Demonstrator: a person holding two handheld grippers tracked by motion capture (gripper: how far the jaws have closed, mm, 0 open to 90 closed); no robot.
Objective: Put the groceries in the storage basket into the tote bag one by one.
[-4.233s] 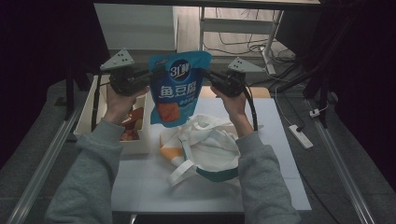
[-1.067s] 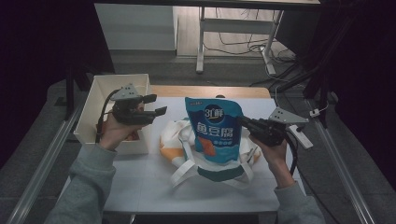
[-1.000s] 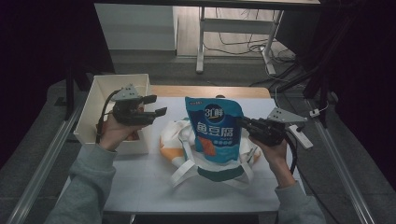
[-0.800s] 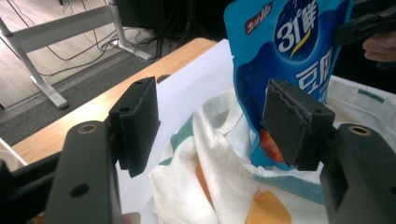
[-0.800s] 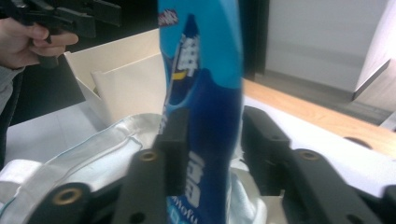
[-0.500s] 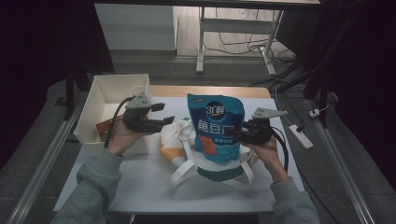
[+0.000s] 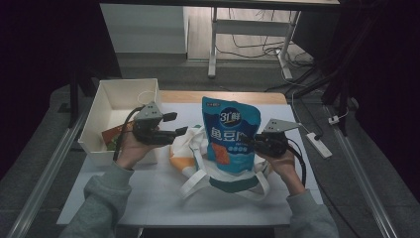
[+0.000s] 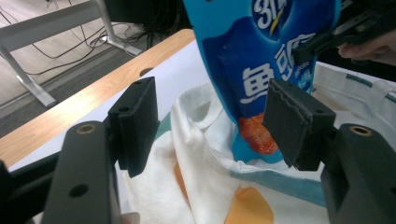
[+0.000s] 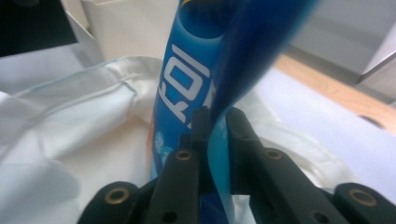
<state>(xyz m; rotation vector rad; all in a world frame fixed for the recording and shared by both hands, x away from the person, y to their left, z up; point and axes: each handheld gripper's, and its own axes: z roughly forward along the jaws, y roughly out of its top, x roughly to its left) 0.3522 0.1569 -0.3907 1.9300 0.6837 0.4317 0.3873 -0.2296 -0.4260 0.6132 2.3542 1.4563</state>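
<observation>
A blue snack bag (image 7: 230,136) with white print stands upright, its lower end down inside a white cloth tote bag (image 7: 198,163) with teal trim and orange patches. My right gripper (image 7: 251,142) is shut on the snack bag's right edge (image 9: 218,140). My left gripper (image 7: 181,124) is open at the tote's left side, apart from the cloth. Between its jaws I see the tote's mouth (image 8: 205,140) and the snack bag (image 8: 261,60). The right gripper (image 8: 317,39) shows beyond, pinching the bag.
A white box (image 7: 116,101) with some packets inside stands at the table's left. The white table top (image 7: 148,198) has a wooden strip (image 7: 223,96) along the far edge. A power strip (image 7: 317,145) lies off the right edge.
The snack bag has come down from high in both grippers into the tote. The left gripper let go of it, and over the last second moved right toward the tote.
</observation>
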